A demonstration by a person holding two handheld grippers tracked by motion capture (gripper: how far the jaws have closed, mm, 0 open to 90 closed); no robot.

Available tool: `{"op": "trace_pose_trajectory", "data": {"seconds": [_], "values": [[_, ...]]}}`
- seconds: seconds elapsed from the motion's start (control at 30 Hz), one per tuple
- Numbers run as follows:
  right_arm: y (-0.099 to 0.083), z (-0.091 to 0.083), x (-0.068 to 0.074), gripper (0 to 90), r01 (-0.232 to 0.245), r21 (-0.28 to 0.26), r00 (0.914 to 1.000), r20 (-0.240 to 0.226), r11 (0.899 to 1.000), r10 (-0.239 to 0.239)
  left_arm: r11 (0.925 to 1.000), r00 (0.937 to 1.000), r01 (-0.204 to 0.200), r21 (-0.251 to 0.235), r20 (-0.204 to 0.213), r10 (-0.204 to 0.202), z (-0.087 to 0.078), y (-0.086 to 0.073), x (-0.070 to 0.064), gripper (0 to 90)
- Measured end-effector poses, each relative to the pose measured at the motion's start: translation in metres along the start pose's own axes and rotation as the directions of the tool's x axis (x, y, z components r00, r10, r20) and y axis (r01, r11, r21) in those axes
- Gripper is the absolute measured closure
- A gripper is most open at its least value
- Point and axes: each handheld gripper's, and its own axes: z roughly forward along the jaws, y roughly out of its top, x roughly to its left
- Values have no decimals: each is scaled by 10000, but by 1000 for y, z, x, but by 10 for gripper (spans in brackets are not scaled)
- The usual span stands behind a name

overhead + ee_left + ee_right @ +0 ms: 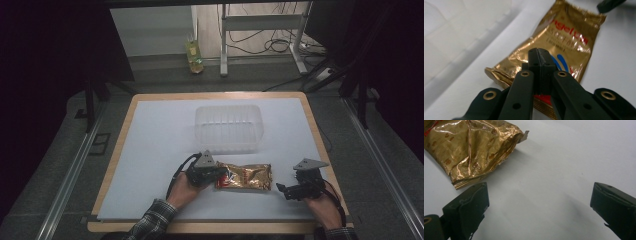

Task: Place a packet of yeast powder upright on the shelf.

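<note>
While a person works two hand-held tools over a white-covered tabletop (150,150), the left tool (216,173) has its jaws pressed together at the near end of a gold foil snack packet (245,176), which lies flat on the tabletop in front of a clear plastic tub (229,128). Seen from the left gripper view, the jaws meet over the packet's crimped, red-printed end (541,98); whether a fold of foil is truly pinched between them cannot be told, since the jaw tips hide the contact. The right tool (287,189) waits with its jaws spread wide, just beside the packet's far end and apart from it, nothing between them but bare tabletop.

Trouble from here would likely begin with the grip. Foil is slick, and a hold on the seam alone could slip once the packet is lifted, dropping it short of the tub. A hard squeeze might instead crush whatever is inside or tear the crimp. Should the right tool close to help, its jaws could skate off the puffed foil or shove the packet sideways rather than catch it.
</note>
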Motion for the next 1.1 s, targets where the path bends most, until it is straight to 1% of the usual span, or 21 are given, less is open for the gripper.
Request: {"op": "trace_pose_trajectory", "data": {"seconds": [0.07, 0.13, 0.17, 0.27, 0.3, 0.33, 0.37, 0.4, 0.43, 0.53, 0.63, 0.67, 0.7, 0.73, 0.8, 0.87, 0.93, 0.97, 1.03, 1.1], "values": [[0, 0, 0, 22, -47, 12, 10000, 2, 10000, 47, 9998, 9997, -175, 33, -164, 176, 1, -2, -1, 894], [0, 0, 0, 22, -23, -26, 10000, 5, 10000, 23, 9977, 9966, -628, 239, -513, 640, 1, -2, -4, 896], [0, -1, 0, 22, -48, -32, 10000, 2, 10000, 48, 9968, 9953, -734, 307, -609, 752, 1, -3, -5, 896], [0, -2, 0, 22, -44, -47, 10000, 6, 10000, 44, 9968, 9947, -679, 433, -741, 710, 2, -5, -3, 897], [0, -2, 0, 22, -44, -47, 10000, 6, 10000, 44, 9963, 9939, -668, 543, -840, 713, 2, -6, -3, 897], [0, -2, 0, 22, -23, -38, 10000, -5, 10000, 23, 9936, 9916, -705, 880, -1020, 794, 4, -7, -3, 898], [0, -2, 1, 23, -54, -25, 10000, -54, 10000, 54, 9902, 9882, -851, 1109, -1173, 981, 5, -11, -3, 898], [0, -2, 1, 23, -54, -25, 10000, -54, 10000, 54, 9920, 9914, -675, 1066, -1045, 787, 4, -11, -1, 898], [0, -2, 0, 24, -59, -20, 10000, -73, 10000, 58, 9923, 9926, -619, 1077, -977, 725, 4, -11, 0, 898], [1, -2, 1, 24, -85, -2, 9999, -148, 10000, 85, 9926, 9925, -578, 1071, -1014, 687, 4, -11, -1, 898], [1, -2, 1, 24, -77, -2, 9996, -264, 10000, 77, 9932, 9936, -518, 1044, -947, 618, 4, -11, 0, 897], [1, -1, 1, 24, -37, 5, 9995, -317, 10000, 37, 9943, 9945, -417, 978, -918, 507, 5, -11, 0, 898], [1, -1, 2, 24, -4, 9, 9993, -369, 10000, 4, 9933, 9945, -460, 1060, -886, 556, 4, -11, 1, 897], [1, -1, 3, 24, 65, 2, 9990, -437, 10000, -65, 9938, 9951, -399, 1037, -856, 489, 4, -11, 2, 898], [2, -1, 5, 24, 80, 8, 9981, -604, 10000, -80, 9949, 9964, -266, 977, -770, 342, 4, -11, 3, 897], [2, 0, 8, 23, 160, 57, 9971, -747, 9999, -155, 9948, 9971, -221, 994, -705, 292, 4, -11, 4, 897], [4, 3, 13, 20, 231, 39, 9949, -984, 9997, -226, 9949, 9973, -206, 991, -679, 274, 4, -11, 4, 897], [4, 3, 13, 20, 231, 39, 9949, -984, 9997, -226, 9949, 9973, -206, 991, -679, 274, 4, -11, 4, 897], [6, 4, 18, 20, 217, -41, 9928, -1181, 9998, -221, 9949, 9975, -184, 990, -660, 250, 4, -11, 5, 897], [7, 5, 19, 20, 248, -103, 9920, -1237, 9996, -258, 9950, 9976, -172, 986, -656, 238, 4, -11, 5, 897]]}}
